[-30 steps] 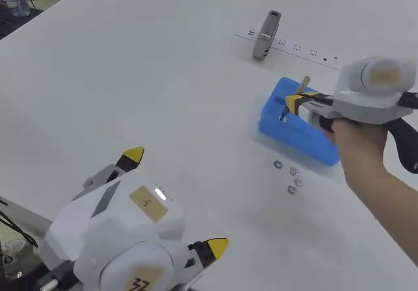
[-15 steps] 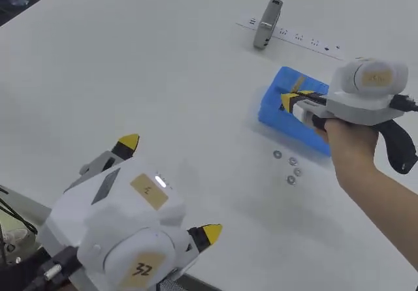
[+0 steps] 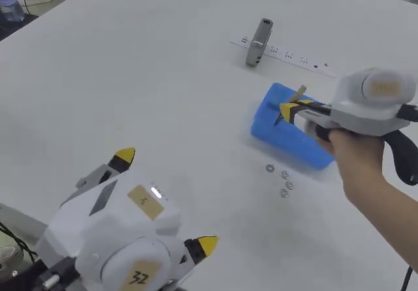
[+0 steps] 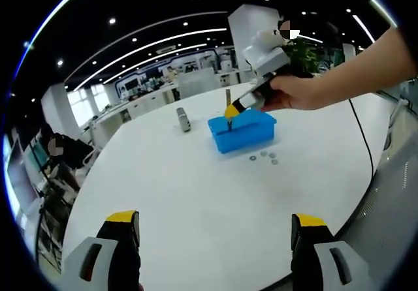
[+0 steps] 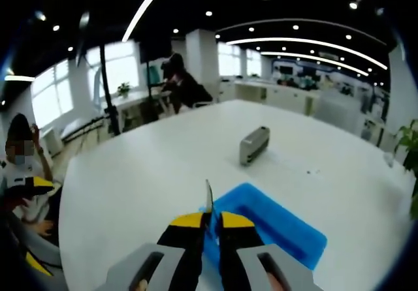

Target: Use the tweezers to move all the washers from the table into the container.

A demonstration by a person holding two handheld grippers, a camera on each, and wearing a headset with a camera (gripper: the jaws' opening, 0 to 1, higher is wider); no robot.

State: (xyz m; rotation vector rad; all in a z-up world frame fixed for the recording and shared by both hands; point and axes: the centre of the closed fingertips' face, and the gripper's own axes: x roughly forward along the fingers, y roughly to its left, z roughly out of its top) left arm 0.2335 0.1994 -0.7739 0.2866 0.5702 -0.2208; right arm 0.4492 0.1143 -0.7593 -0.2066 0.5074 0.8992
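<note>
Washers (image 3: 285,174): you have four of them, and all four lie on the white table (image 3: 130,76) in a loose cluster just beside the near long side of the container (image 3: 277,131). They sit close together but apart from one another, and none touches the container wall. In the left gripper view the same four show as small rings on the table in front of the blue box.

You have one container, a blue rectangular tray with an open top. From these angles you cannot tell whether anything lies inside it.

You have one pair of tweezers (image 3: 300,94), and your right hand-held gripper (image 3: 287,110) is clenched on it. The right gripper view shows the two yellow-tipped jaws pressed nearly together with the thin blade (image 5: 208,201) standing up between them. In the left gripper view the tweezers (image 4: 228,102) run roughly upright through the jaws, with the lower end pointing down at the container's open top. Whether the tips touch the tray cannot be told.

Your left hand-held gripper (image 3: 164,199) is released, with its two jaws spread wide and nothing between them. It hangs over bare table, well apart from the washers and the tray.

One grey oblong device (image 3: 257,42) stands on the table beyond the container, beside a row of flush sockets (image 3: 290,57).
</note>
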